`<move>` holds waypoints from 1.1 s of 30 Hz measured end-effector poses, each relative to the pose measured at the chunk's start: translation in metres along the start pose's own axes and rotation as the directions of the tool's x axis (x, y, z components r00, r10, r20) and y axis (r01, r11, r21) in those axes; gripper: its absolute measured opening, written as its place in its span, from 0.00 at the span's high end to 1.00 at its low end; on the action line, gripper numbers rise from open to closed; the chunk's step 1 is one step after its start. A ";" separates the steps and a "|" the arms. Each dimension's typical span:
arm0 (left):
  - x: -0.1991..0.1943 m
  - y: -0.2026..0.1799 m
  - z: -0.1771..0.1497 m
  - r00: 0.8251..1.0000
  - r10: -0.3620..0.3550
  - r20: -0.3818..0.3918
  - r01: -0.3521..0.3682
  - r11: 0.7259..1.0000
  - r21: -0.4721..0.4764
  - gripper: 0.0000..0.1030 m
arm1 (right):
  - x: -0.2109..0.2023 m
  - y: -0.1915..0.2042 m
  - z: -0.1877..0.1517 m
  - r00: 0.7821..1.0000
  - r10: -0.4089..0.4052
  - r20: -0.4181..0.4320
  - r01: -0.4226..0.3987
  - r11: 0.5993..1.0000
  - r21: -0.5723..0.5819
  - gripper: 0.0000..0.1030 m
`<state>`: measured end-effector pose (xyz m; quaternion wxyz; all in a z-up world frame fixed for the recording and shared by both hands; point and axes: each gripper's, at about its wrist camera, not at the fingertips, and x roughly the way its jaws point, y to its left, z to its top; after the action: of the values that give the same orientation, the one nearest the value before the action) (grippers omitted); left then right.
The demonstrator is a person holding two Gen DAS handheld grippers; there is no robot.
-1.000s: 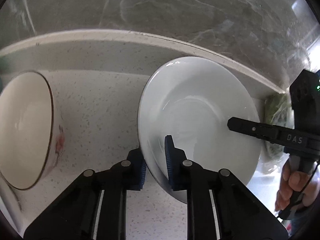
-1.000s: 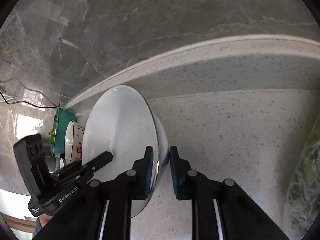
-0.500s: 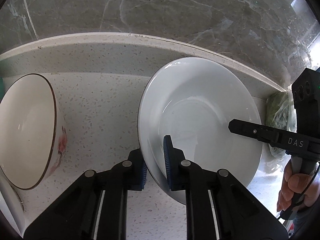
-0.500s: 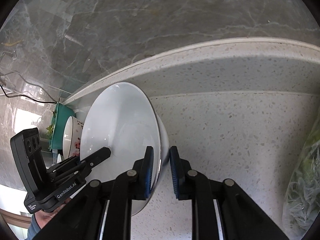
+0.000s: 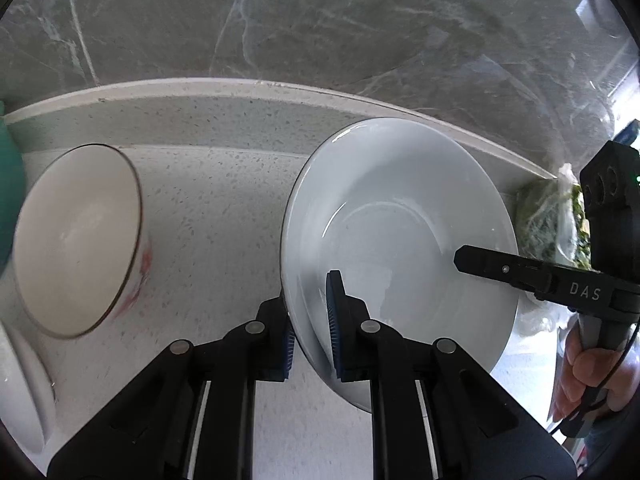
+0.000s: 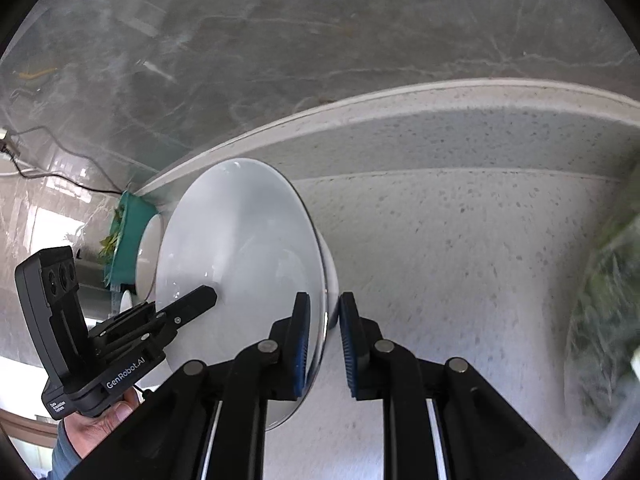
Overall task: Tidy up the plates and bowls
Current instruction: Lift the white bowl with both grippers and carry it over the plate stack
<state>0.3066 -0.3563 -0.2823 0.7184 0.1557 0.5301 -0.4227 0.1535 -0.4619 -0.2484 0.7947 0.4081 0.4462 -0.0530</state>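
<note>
both grippers, left and right, have fingers clamped on opposite rims of one white plate above the counter.

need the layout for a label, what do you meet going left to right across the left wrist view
teal object → brown-rimmed bowl → bare speckled counter → white plate clamped by the left gripper → bagged greens
</note>
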 end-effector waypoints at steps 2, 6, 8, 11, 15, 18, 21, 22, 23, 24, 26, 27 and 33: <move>-0.011 -0.002 -0.007 1.000 -0.001 0.006 0.001 1.000 -0.003 0.88 | -0.007 0.009 -0.005 1.000 0.003 -0.001 -0.003 1.000 -0.014 0.82; -0.034 -0.003 -0.024 1.000 -0.014 0.013 0.015 1.000 -0.023 0.88 | -0.018 0.026 -0.015 1.000 0.008 -0.009 -0.008 0.999 -0.035 0.82; -0.048 -0.003 -0.035 1.000 -0.012 0.020 0.013 0.999 -0.031 0.88 | -0.022 0.035 -0.023 1.000 0.015 -0.024 -0.016 0.999 -0.046 0.82; -0.069 0.001 -0.054 1.000 -0.013 0.026 0.014 0.999 -0.048 0.88 | -0.025 0.049 -0.038 0.999 0.023 -0.045 -0.026 0.997 -0.068 0.82; -0.095 0.008 -0.084 1.000 -0.009 0.028 0.011 0.997 -0.075 0.88 | -0.025 0.068 -0.059 0.996 0.042 -0.082 -0.050 0.994 -0.094 0.82; -0.120 0.028 -0.111 1.000 -0.011 0.029 0.014 0.994 -0.104 0.88 | -0.023 0.080 -0.071 0.993 0.053 -0.102 -0.065 0.992 -0.109 0.82; -0.135 0.038 -0.137 1.000 -0.005 0.029 0.008 0.992 -0.128 0.88 | -0.015 0.096 -0.085 0.990 0.064 -0.125 -0.080 0.989 -0.123 0.82; -0.138 0.041 -0.144 1.000 -0.004 0.026 0.007 0.991 -0.136 0.88 | -0.014 0.097 -0.089 0.989 0.066 -0.131 -0.082 0.989 -0.124 0.82; -0.141 0.045 -0.153 1.000 -0.001 0.022 0.004 0.989 -0.147 0.88 | -0.010 0.101 -0.093 0.988 0.067 -0.141 -0.086 0.988 -0.128 0.82; -0.142 0.050 -0.160 1.000 -0.001 0.017 0.004 0.988 -0.158 0.88 | -0.006 0.104 -0.095 0.987 0.067 -0.149 -0.087 0.987 -0.133 0.82; -0.142 0.058 -0.174 1.000 0.000 0.004 0.001 0.984 -0.180 0.88 | 0.005 0.112 -0.100 0.983 0.064 -0.171 -0.089 0.986 -0.141 0.82; -0.142 0.063 -0.184 1.000 0.002 -0.003 -0.002 0.981 -0.194 0.88 | 0.010 0.115 -0.101 0.982 0.062 -0.179 -0.089 0.985 -0.146 0.82; -0.132 0.084 -0.222 0.999 0.003 -0.036 -0.012 0.967 -0.254 0.88 | 0.043 0.121 -0.116 0.969 0.042 -0.245 -0.084 0.983 -0.162 0.82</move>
<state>0.2215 -0.0988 -0.2701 0.7246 0.0715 0.5919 -0.3457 0.1567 -0.2890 -0.2389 0.7682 0.3556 0.5289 0.0609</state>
